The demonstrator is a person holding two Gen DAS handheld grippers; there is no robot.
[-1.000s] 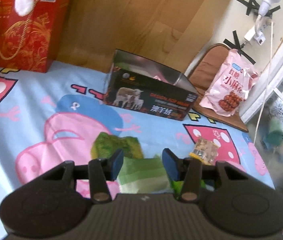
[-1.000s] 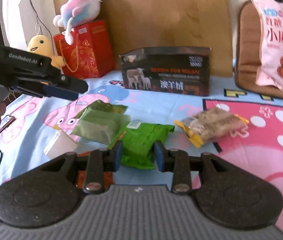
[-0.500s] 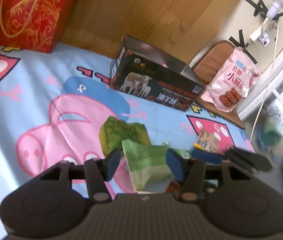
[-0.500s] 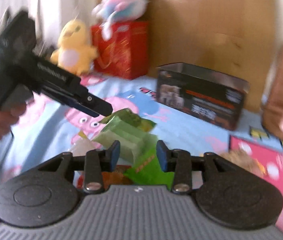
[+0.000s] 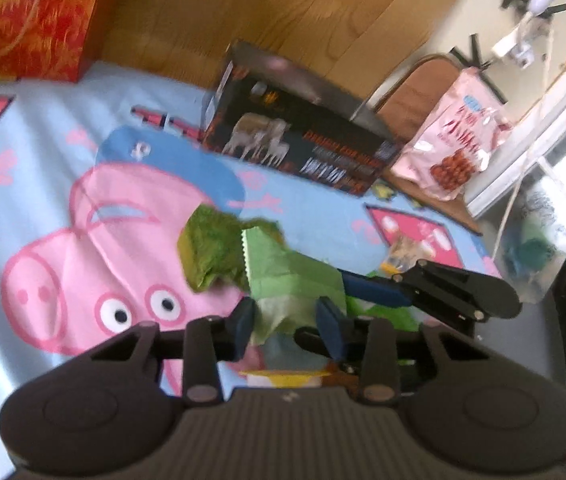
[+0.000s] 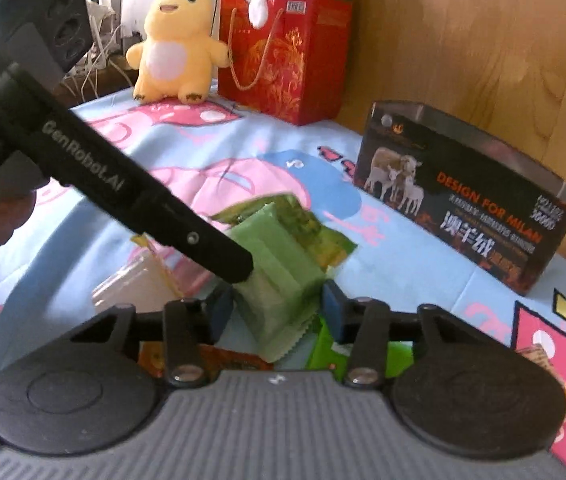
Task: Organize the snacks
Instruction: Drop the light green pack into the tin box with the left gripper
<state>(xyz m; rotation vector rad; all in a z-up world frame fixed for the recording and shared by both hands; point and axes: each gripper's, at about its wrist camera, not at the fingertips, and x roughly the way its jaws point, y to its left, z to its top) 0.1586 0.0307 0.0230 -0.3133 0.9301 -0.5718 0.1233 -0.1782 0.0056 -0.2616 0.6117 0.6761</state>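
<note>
The left gripper has just been closing, and the pale green snack packet sits between its blue pads; the picture is blurred, but the pads look pinched onto the packet's near end. The right gripper has its jaws around the same packet from the other side. They have narrowed a little, yet I see a gap at each pad, so I would call it released.

That packet looks light, soft and crinkly, a sealed film pouch with a serrated edge. It should buckle if squeezed hard, and the film may slide. I would take it across the flat body, not by the thin seal.

It lies on the cartoon bedspread, in front of the black open box and well apart from it, resting on a darker green packet. A brighter green packet lies just beside it, further from the box.
</note>
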